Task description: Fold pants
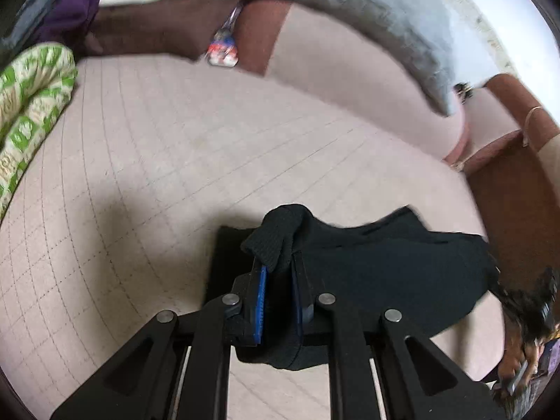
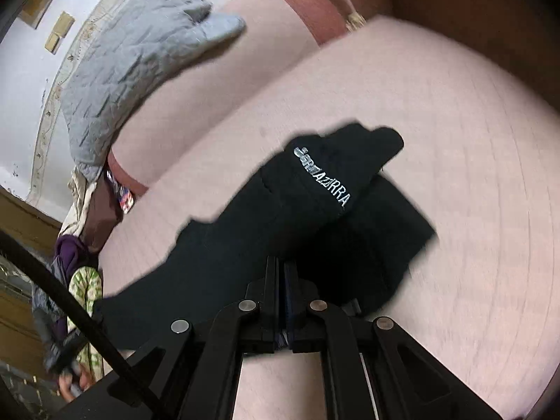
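Observation:
The black pants (image 1: 385, 266) hang just above a pink quilted sofa seat (image 1: 175, 161). My left gripper (image 1: 280, 262) is shut on a bunched corner of the pants, with fabric poking out between its blue-padded fingers (image 1: 260, 301). In the right wrist view the pants (image 2: 280, 217) show a white printed logo and hang in folds over the pink seat (image 2: 437, 112). My right gripper (image 2: 281, 266) is shut on the pants' edge, jaws pressed together. Part of the fabric below both grippers is hidden.
A grey quilted blanket (image 1: 367, 17) lies over the sofa back and also shows in the right wrist view (image 2: 133, 52). A green-and-white patterned cloth (image 1: 31, 105) and a purple garment (image 1: 73, 10) lie at the left. A brown armrest (image 1: 518, 189) stands at the right.

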`<state>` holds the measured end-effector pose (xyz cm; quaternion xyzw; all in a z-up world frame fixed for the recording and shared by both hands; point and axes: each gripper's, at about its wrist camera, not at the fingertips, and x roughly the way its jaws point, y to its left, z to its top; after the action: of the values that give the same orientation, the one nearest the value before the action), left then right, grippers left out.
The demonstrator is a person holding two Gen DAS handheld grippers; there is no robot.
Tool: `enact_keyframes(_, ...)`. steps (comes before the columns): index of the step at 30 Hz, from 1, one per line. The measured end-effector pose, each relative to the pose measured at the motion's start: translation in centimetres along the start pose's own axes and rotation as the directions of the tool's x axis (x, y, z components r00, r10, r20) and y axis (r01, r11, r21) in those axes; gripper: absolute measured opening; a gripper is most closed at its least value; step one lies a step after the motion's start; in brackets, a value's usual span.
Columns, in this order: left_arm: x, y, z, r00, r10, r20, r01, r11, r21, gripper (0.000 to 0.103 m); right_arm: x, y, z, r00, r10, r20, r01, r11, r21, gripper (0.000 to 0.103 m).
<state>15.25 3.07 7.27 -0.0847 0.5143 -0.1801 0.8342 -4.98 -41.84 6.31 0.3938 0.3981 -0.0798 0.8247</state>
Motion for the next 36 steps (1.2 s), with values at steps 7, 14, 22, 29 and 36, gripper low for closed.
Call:
enact_keyframes(7, 2.6, 1.9, -2.4, 0.997, 0.046, -0.07, -0.046, 0.999, -0.004, 0.017, 0.8, -3.8, -3.2, 0.978, -0.202, -0.05, 0.203, 0.979, 0.002, 0.003)
enact_keyframes(14, 0.5, 2.2, -4.2, 1.0, 0.024, 0.003, -0.024, 1.0, 0.007, 0.036, -2.6, -3.8, -0.2, 0.959, -0.26, 0.112, 0.257, 0.966, 0.04, 0.058)
enact_keyframes(22, 1.3, 3.8, -5.8, 0.997, -0.07, 0.019, 0.071, 0.992, -0.101, 0.037, 2.7, -0.5, 1.9, 0.908, -0.417, 0.047, 0.419, 0.89, -0.18, 0.017)
enact_keyframes(29, 0.9, 3.4, -6.4, 0.999, -0.041, 0.013, 0.042, 0.995, -0.087, 0.037, 0.6, 2.0, 1.2, 0.709, -0.687, 0.16, 0.705, 0.697, -0.129, 0.047)
enact_keyframes(36, 0.8, 3.5, -6.8, 1.0, -0.029, 0.003, 0.03, 0.997, -0.076, 0.037, 5.4, 15.7, -0.6, 0.948, -0.306, 0.091, 0.314, 0.841, -0.442, 0.051)
